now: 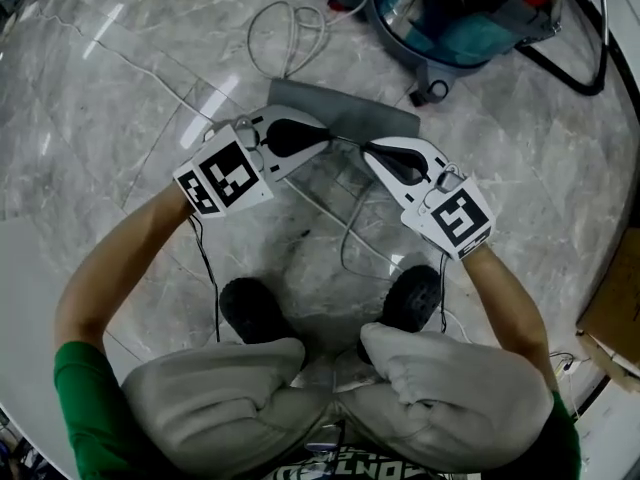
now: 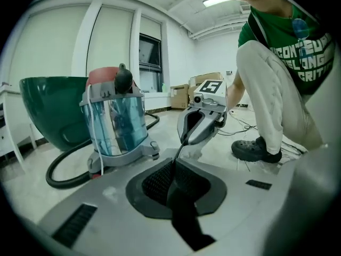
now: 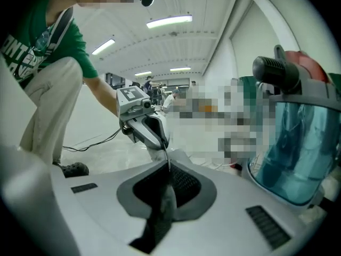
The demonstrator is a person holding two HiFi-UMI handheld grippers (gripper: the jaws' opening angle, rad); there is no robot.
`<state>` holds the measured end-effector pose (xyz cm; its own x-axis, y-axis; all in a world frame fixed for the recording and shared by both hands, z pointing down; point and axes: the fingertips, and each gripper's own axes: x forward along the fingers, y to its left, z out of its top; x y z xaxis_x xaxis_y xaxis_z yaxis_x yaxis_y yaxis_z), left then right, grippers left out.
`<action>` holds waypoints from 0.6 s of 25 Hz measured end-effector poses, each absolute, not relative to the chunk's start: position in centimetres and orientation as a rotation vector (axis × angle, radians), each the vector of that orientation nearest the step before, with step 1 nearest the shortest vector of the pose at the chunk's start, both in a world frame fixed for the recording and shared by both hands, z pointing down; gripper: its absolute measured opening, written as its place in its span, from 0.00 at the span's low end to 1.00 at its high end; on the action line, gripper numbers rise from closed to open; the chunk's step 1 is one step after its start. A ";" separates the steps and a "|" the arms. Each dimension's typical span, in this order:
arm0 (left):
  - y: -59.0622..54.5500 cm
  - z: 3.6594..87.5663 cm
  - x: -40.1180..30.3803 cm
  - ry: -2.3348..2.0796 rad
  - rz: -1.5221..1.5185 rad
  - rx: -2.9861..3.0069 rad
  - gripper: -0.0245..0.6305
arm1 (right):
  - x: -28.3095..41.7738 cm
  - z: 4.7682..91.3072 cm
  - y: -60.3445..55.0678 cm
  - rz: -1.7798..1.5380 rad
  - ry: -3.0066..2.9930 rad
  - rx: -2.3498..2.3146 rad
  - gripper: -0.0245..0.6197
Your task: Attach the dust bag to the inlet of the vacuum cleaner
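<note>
The grey dust bag [image 1: 352, 118] hangs flat between my two grippers, above the marble floor. My left gripper [image 1: 325, 138] and right gripper [image 1: 368, 150] face each other, tips nearly meeting, each shut on the bag's near edge. In the left gripper view the bag [image 2: 178, 156] shows edge-on as a thin dark strip running from my left gripper [image 2: 173, 183] to the right gripper [image 2: 184, 142]. The right gripper view shows the same strip [image 3: 168, 169] between my right gripper [image 3: 168, 188] and the left gripper [image 3: 164, 147]. The vacuum cleaner [image 1: 455, 18], a blue drum with a red top, stands beyond the bag.
A black hose [image 1: 575, 68] curls off the vacuum at right, and a white cable [image 1: 290, 28] loops on the floor to its left. Cardboard [image 1: 615, 308] lies at the right edge. A green tub [image 2: 48, 111] stands behind the vacuum [image 2: 114, 116]. The person's shoes [image 1: 250, 308] are below my grippers.
</note>
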<state>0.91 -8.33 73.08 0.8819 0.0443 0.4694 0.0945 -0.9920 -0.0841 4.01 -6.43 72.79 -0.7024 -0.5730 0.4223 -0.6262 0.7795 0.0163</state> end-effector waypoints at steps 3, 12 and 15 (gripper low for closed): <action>-9.9 71.1 1.7 -0.070 -0.694 -2.908 0.06 | 4.7 70.9 -7.9 0.150 -2.587 0.955 0.07; -13.0 65.9 3.7 0.000 -0.586 -2.832 0.07 | 6.7 66.4 -10.5 0.099 -2.571 1.051 0.07; -13.9 64.2 4.2 0.023 -0.555 -2.811 0.07 | 7.2 64.8 -11.2 0.065 -2.567 1.072 0.07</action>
